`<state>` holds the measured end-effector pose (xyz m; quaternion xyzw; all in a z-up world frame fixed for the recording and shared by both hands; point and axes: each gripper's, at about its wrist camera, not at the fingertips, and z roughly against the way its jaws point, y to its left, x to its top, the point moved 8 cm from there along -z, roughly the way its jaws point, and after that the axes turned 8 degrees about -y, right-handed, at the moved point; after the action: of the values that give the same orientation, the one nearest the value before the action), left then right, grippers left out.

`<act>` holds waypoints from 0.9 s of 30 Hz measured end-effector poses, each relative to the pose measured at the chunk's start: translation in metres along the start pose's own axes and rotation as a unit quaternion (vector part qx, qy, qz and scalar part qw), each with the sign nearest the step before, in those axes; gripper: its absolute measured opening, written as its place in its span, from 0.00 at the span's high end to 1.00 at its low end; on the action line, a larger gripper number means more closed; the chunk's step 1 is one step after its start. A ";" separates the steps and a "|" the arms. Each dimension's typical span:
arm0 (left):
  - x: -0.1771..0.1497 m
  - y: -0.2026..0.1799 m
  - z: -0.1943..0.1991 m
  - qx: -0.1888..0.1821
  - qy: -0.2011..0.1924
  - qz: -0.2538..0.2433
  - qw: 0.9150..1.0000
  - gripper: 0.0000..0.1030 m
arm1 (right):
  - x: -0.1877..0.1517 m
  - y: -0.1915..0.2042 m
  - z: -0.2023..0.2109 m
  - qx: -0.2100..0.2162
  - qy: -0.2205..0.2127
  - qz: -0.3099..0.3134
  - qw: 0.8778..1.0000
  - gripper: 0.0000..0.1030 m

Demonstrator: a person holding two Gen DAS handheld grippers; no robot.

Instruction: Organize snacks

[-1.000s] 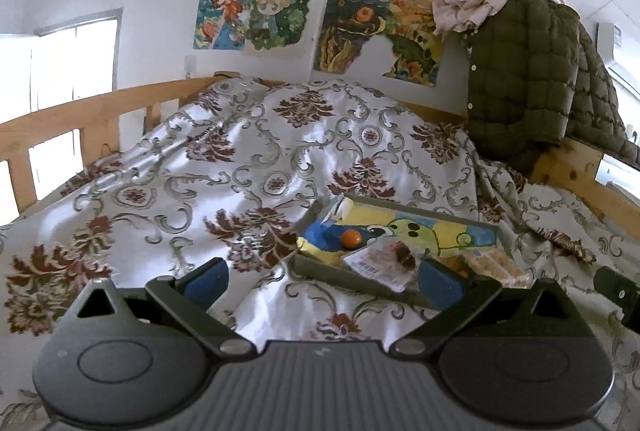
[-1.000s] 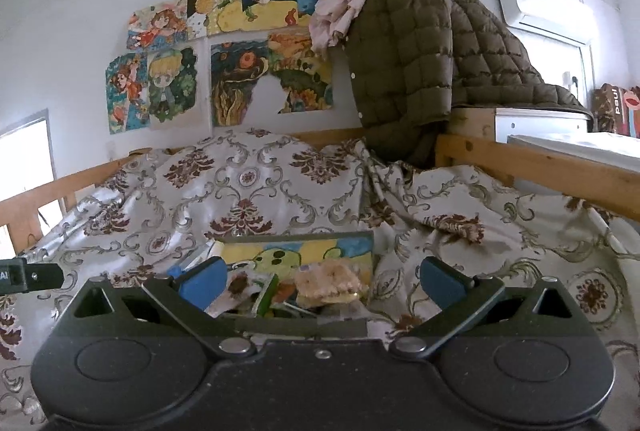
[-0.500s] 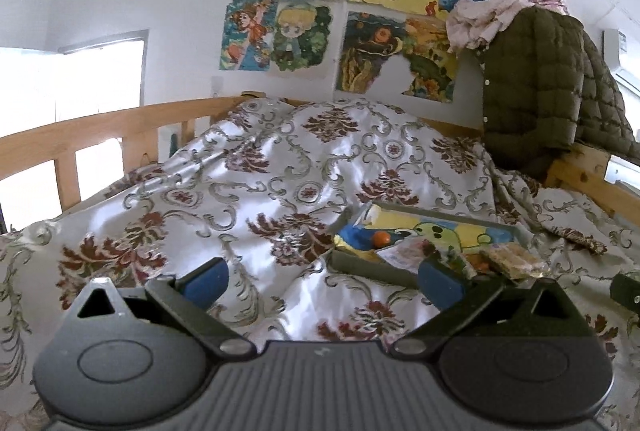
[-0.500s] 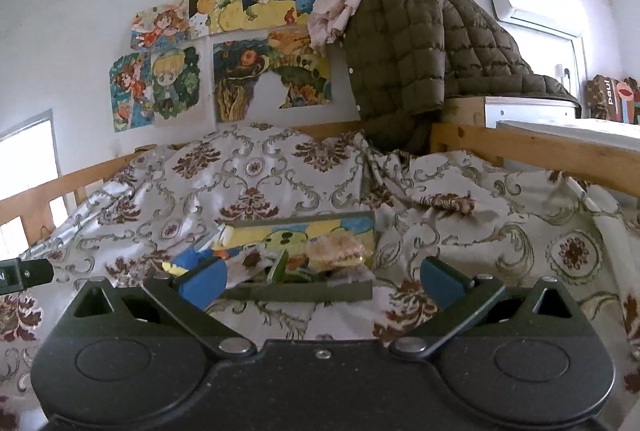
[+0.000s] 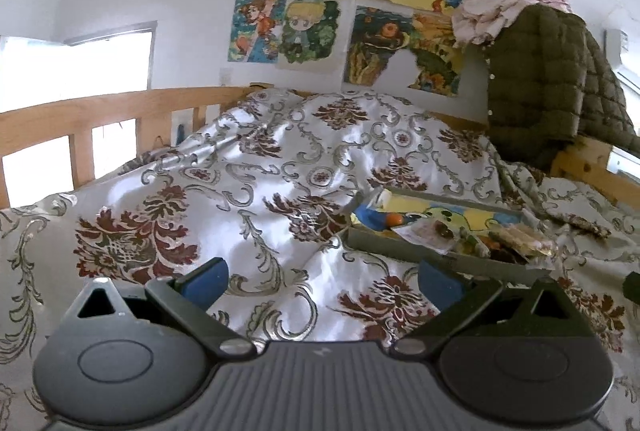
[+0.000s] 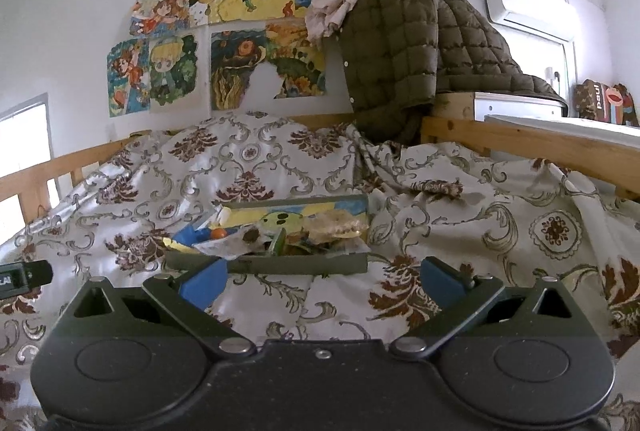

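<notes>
Left wrist view: left tongs (image 5: 322, 283) gape wide, empty; the tray (image 5: 404, 246) of snacks (image 5: 516, 236) lies ahead to their right on the bed (image 5: 260, 191).

Right wrist view: right tongs (image 6: 322, 281) wide, empty; tray (image 6: 280, 265) straight ahead, long axis crosswise, nearer these.

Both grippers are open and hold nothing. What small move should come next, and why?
Probably bring the right gripper forward toward the tray of snacks. Its open fingers sit short of the tray's near wall, and the snack packets lie loosely piled inside. The left gripper is also open and empty, but the tray lies off to its right, so the right one seems better lined up.
</notes>
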<state>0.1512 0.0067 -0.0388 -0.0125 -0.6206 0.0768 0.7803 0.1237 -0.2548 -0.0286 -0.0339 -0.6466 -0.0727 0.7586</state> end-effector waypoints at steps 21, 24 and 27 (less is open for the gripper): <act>-0.023 -0.019 0.020 -0.026 -0.020 -0.041 0.999 0.00 | -0.030 -0.003 0.018 -0.028 0.035 -0.012 0.999 0.01; -0.027 -0.018 0.018 -0.025 -0.015 -0.044 0.999 0.00 | -0.031 -0.003 0.017 -0.025 0.035 -0.014 0.999 0.01; -0.030 -0.017 0.018 -0.022 -0.013 -0.045 0.999 0.00 | -0.031 -0.003 0.017 -0.021 0.037 -0.020 0.999 0.01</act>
<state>0.1292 -0.0157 -0.0614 -0.0008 -0.6320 0.0285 0.7744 0.1025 -0.2528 -0.0562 -0.0342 -0.6166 -0.1021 0.7798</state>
